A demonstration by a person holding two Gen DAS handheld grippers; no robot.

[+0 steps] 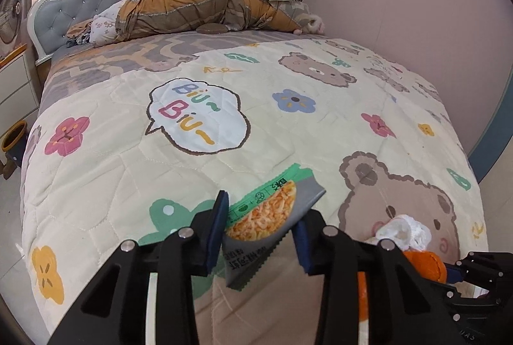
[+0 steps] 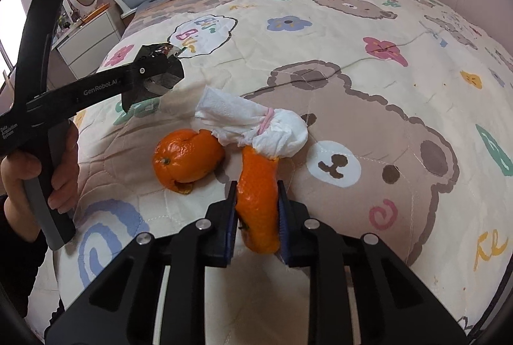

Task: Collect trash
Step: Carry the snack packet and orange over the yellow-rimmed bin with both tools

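Jaws: left gripper pinches crinkled foil wrapper; right gripper clamps curled orange peel.

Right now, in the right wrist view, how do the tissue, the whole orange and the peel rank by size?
1. Tissue, looks largest.
2. and 3. Orange and peel look much alike. The peel sits nearer the camera, between the right fingers, so I won't rank them.

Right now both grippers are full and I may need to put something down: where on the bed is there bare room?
Free: the quilt around the Biu Biu speech bubble, up to the heaped bedding. Crowded: the near bear print, where the orange peel cup, the tissue wad and the right gripper, gripping a peel strip, bunch together. The left gripper holds a snack wrapper.
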